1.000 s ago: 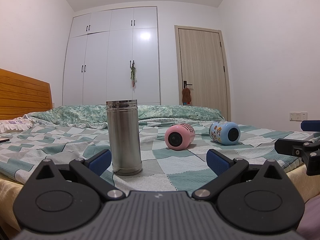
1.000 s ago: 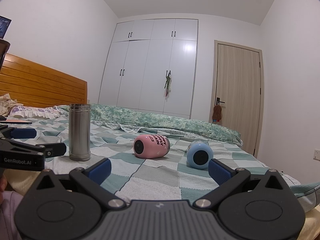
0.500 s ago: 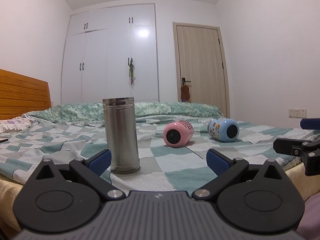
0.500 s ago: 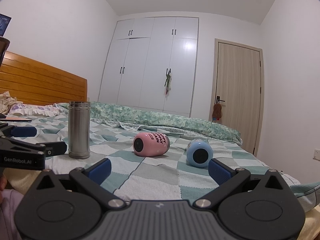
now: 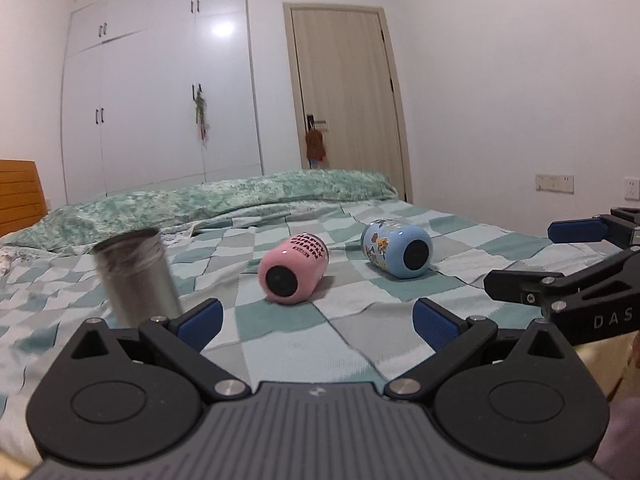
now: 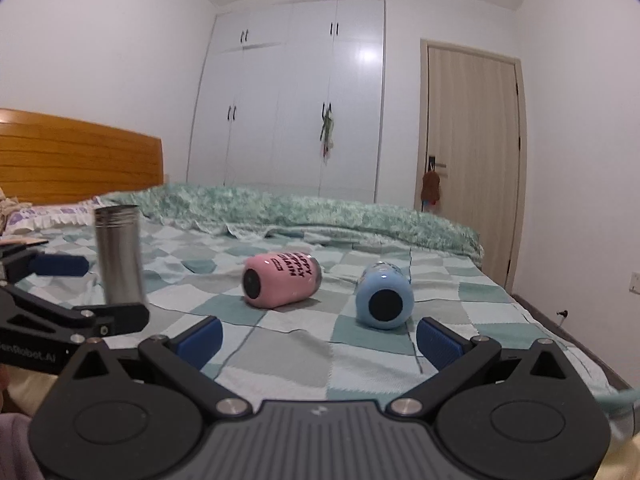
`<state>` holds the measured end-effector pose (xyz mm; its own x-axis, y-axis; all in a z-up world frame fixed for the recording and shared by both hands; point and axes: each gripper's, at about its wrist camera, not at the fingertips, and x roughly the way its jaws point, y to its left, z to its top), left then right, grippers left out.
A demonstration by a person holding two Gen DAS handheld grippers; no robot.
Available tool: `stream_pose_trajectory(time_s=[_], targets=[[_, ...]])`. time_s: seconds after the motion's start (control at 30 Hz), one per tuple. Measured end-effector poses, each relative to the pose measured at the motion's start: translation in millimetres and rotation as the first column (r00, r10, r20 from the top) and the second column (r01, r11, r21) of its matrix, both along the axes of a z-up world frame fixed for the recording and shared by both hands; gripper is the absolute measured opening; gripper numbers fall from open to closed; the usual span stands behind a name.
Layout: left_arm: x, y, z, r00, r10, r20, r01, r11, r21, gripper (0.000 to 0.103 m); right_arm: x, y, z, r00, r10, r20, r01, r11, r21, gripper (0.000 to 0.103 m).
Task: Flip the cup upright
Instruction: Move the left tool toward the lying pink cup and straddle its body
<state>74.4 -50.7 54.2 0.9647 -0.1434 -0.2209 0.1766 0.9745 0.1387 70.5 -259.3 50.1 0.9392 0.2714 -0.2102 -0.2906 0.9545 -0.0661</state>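
A pink cup [image 5: 291, 274] [image 6: 280, 280] lies on its side on the checked bedspread, its base toward me. A blue cartoon cup [image 5: 398, 247] [image 6: 384, 298] lies on its side to its right. A steel cup [image 5: 136, 278] [image 6: 120, 256] stands upright at the left. My left gripper [image 5: 316, 322] is open and empty, short of the pink cup. My right gripper [image 6: 318, 338] is open and empty, short of both lying cups. Each gripper also shows at the edge of the other's view.
The bed [image 6: 280, 336] carries a rolled green blanket [image 6: 320, 216] at the back. A wooden headboard [image 6: 72, 156] is at the left. White wardrobes [image 6: 296, 100] and a door [image 6: 472, 160] stand behind.
Both grippers have risen and tilted down toward the bed. The left one has also swung right, so the steel cup has slid left and the lying cups sit nearer its middle.
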Motion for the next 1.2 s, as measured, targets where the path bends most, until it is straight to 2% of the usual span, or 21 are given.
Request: stream_pose_trajectory(time_s=[0.33, 0.53, 0.7, 0.9, 1.0, 1.2], targets=[[97.8, -10.7, 39.2, 0.986, 0.047, -0.162, -0.041, 0.998, 0.038, 0.103, 79.5, -13.6, 24.6, 0.998, -0.005, -0.069, 0.004, 1.000, -0.013, 0.103], [154.8, -21.2, 50.8, 0.967, 0.099, -0.235, -0.076, 0.991, 0.106, 0.103, 135.0, -18.2, 35.4, 0.993, -0.013, -0.114, 0.013, 1.000, -0.001, 0.103], [208.2, -27.8, 52.5, 0.931, 0.168, -0.325, -0.129, 0.982, 0.139, 0.103, 179.5, -22.7, 37.0, 0.985, -0.015, -0.171, 0.012, 1.000, -0.015, 0.103], [255.1, -37.1, 49.0, 0.900, 0.225, -0.374, -0.156, 0.966, 0.208, 0.103, 227.5, -24.9, 35.6, 0.976, -0.030, -0.216, 0.024, 0.999, -0.028, 0.103], [274.6, -38.7, 46.2, 0.885, 0.227, -0.407, -0.149, 0.965, 0.215, 0.103, 245.9, -24.7, 33.3, 0.974, -0.033, -0.224, 0.027, 0.999, -0.029, 0.103], [308.3, -40.0, 30.9, 0.837, 0.242, -0.491, -0.128, 0.959, 0.254, 0.103, 265.0, -30.2, 25.6, 0.974, 0.003, -0.228, -0.001, 1.000, 0.008, 0.103]])
